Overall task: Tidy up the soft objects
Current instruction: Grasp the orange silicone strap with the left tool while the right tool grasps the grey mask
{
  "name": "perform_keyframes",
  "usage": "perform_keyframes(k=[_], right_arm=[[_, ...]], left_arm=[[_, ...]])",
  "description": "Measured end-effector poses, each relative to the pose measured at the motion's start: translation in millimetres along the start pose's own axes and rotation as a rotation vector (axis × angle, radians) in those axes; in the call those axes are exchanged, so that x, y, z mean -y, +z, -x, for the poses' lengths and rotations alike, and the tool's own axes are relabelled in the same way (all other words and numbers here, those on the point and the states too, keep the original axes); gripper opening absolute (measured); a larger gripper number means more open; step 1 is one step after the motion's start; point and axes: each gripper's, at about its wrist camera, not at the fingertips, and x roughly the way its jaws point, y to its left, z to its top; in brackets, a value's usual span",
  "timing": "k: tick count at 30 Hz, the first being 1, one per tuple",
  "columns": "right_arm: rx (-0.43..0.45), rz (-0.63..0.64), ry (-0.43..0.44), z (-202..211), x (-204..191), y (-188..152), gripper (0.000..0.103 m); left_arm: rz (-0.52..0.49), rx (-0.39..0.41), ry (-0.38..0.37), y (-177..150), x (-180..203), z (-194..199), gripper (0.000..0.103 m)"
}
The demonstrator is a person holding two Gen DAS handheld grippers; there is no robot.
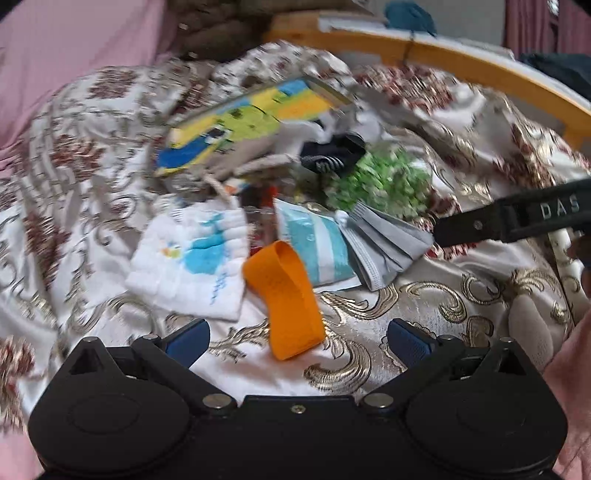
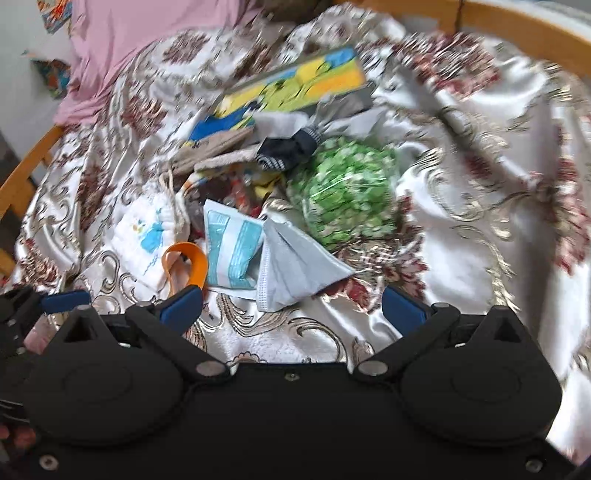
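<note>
- Left wrist view: the left gripper hangs over the bed with its blue-padded jaws spread wide and nothing between them.
- Orange band: a looped strip lying on the bedspread just ahead of the jaws, nearer the left finger's side of the gap.
- White cloth with a blue print: beside the band, to its left, touching or nearly so.
- Striped teal packet and grey face mask: just beyond the band, the mask overlapping the packet's right edge.
- Right wrist view: the right gripper also stands open and empty, its left pad close to the orange band.
- Grey face mask: directly ahead of the open jaws.
- Green bag, dark sock and colourful flat book: farther back in the heap, blurred.
- Wooden bed rail: at the far edge.
</note>
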Motion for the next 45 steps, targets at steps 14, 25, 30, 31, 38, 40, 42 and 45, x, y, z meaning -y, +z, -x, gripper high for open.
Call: perform_keyframes(k=[14, 25, 30, 31, 38, 40, 42, 45], right_arm=[[-0.128, 0.258, 0.033, -76.8, -10.0, 43.6, 0.102], [-0.156, 0.347, 0.008, -111.8, -34.4, 29.7, 0.077], [-0.167, 0.337, 0.000, -121.5, -26.8, 28.7, 0.070], [-0.169, 0.335, 0.000, -122.4, -25.9, 28.9, 0.069], [-0.180, 0.323, -0.010, -124.1, -23.5, 26.0, 0.065], [-0.176, 0.320, -0.018, -123.9, -22.9, 25.9, 0.060], [-0.174, 0.315, -0.021, -123.8, -21.5, 26.2, 0.057], [-0.159, 0.311, -0.025, -121.1, -20.0, 26.7, 0.040]], left_arm=[[-0.092, -0.176, -0.020, 20.8, -7.1, -61.7, 0.085], [-0.037, -0.260, -0.082, 19.8, -12.9, -82.4, 0.074], [-0.016, -0.285, -0.095, 19.1, -15.5, -88.5, 0.069], [-0.012, -0.291, -0.096, 19.0, -15.8, -89.4, 0.066], [0.036, -0.295, -0.116, 17.3, -22.2, -90.1, 0.043], [0.040, -0.285, -0.113, 17.3, -22.7, -88.3, 0.042], [0.044, -0.263, -0.110, 17.5, -22.8, -84.9, 0.041], [0.062, -0.242, -0.123, 18.1, -26.3, -79.5, 0.040]])
